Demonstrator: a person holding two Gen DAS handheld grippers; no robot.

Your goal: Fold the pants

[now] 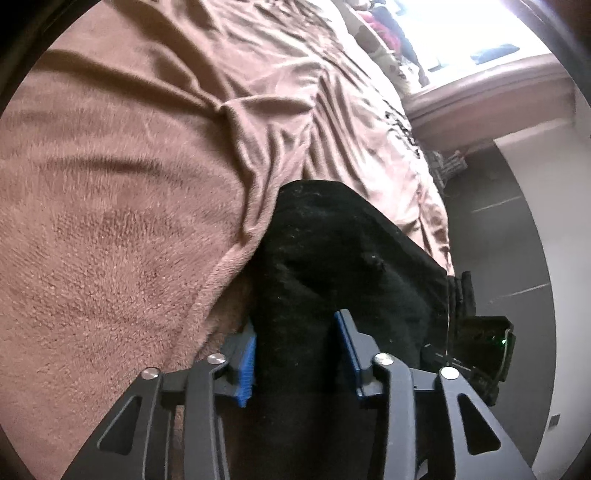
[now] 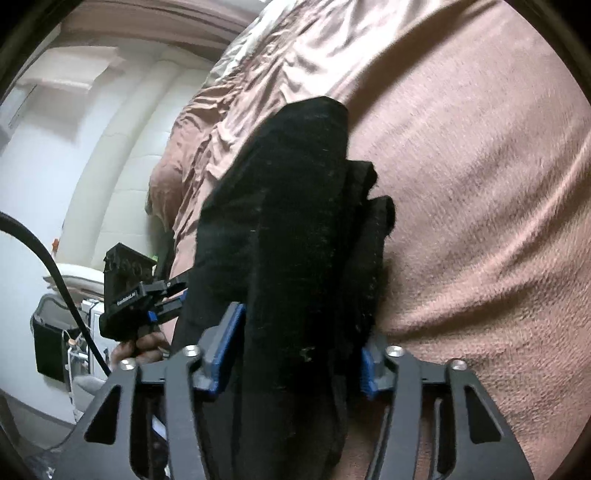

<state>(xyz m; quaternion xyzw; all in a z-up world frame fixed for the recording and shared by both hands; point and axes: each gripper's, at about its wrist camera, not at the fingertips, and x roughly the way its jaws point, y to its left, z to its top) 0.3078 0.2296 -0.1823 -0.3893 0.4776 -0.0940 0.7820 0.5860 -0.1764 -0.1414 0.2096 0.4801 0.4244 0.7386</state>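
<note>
Black pants (image 1: 332, 258) lie in a long bundle on a brown fleece blanket (image 1: 110, 221). My left gripper (image 1: 297, 350) is shut on the near end of the pants, black cloth filling the gap between its blue pads (image 1: 247, 354). In the right wrist view the same pants (image 2: 295, 221) run away from me over the blanket (image 2: 480, 184). My right gripper (image 2: 299, 347) is shut on a thick fold of them between its blue pads (image 2: 229, 332). The left gripper (image 2: 136, 295) shows there too, at the left, gripping the pants' edge.
The blanket covers a bed whose edge (image 1: 436, 221) drops to a dark floor (image 1: 517, 240) on the right. A bright window (image 1: 461, 29) is at the far end. In the right wrist view a white wall (image 2: 74, 147), a black cable (image 2: 55, 266) and clutter lie left.
</note>
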